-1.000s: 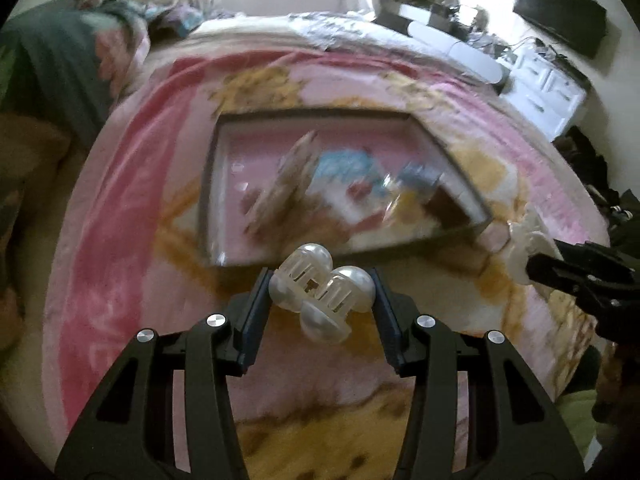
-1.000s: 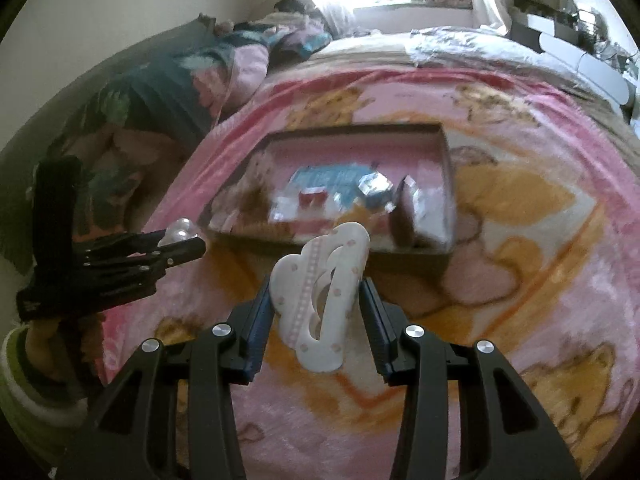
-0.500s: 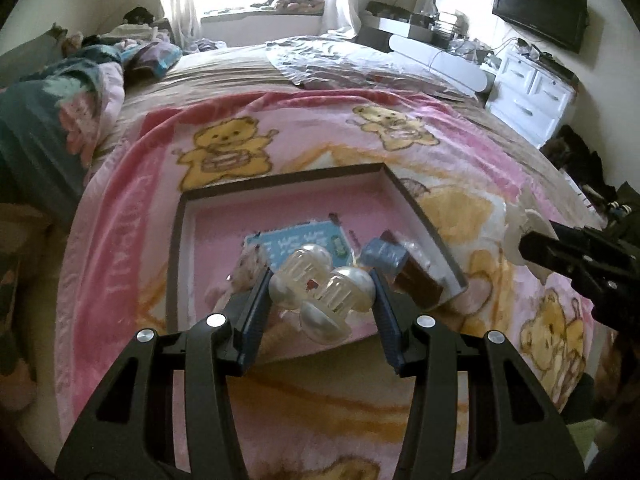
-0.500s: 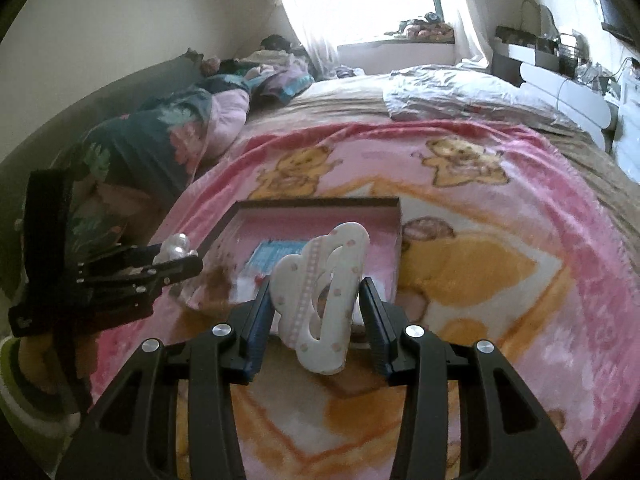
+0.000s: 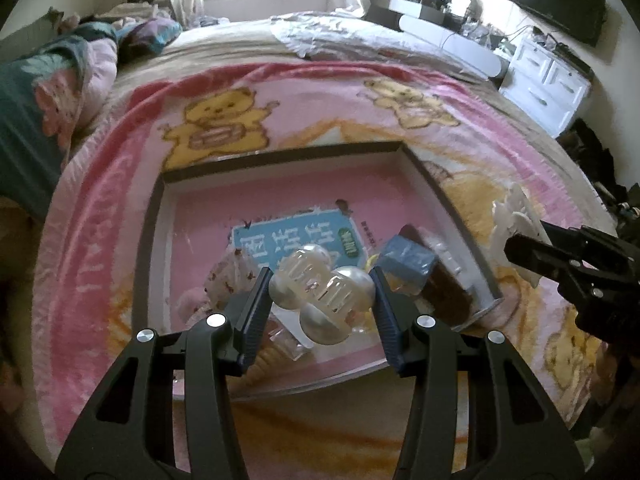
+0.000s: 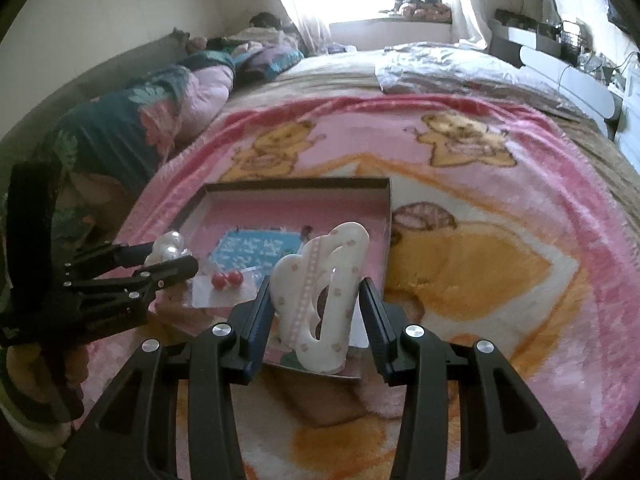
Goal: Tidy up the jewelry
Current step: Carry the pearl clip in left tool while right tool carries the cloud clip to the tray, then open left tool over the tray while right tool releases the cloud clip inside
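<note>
pearl hair clip (image 5: 322, 294) pinched in left jaws, white cloud clip (image 6: 322, 300) in right jaws, above tray (image 5: 154, 220).

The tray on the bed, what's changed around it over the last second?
Both tools came in over the tray, which now looks nearer and sits under the clips. Nothing was let go: the left tool holds the pearl clip, the right tool the white clip.

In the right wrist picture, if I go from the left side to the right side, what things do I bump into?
Left gripper holding the pearl hair clip → red earrings in the tray → white cloud-shaped hair clip in the right gripper → right wall of the tray → orange patch of the bear blanket.
</note>
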Demonstrator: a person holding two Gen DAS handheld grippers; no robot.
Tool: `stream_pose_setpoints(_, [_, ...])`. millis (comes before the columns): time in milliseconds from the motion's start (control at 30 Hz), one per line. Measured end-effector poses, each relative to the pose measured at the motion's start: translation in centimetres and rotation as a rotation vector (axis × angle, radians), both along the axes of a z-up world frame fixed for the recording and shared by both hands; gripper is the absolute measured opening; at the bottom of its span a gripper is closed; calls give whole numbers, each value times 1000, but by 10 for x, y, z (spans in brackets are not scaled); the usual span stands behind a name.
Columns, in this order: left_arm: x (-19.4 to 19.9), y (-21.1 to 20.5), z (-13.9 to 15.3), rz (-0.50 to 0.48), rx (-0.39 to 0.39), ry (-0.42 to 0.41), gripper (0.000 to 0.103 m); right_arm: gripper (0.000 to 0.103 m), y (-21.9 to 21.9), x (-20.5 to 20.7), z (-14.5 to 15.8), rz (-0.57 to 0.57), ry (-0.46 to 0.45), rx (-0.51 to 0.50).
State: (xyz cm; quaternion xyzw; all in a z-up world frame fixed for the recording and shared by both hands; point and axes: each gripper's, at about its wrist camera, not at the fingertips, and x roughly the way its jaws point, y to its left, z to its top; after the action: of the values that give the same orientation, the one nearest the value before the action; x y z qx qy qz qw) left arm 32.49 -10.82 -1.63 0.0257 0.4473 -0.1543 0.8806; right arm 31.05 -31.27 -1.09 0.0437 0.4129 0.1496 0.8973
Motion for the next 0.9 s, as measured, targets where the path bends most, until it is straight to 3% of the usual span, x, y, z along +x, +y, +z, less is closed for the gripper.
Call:
stream_pose_setpoints(433, [9,13,-21,32,24,40,40,42,18,20,-28,18,62,-1])
stream_pose_setpoints(467, [9,14,-22,33,25,41,40,44,19,20,-27,21,60,2])
stream_pose_setpoints(533, [7,16,-20,34,25,36,40,57,20,15,-23,23,44,-3])
stream_pose_setpoints(900, [-12,21,7,52,20,-16,55,85,14,-28,20,6,-72,-45])
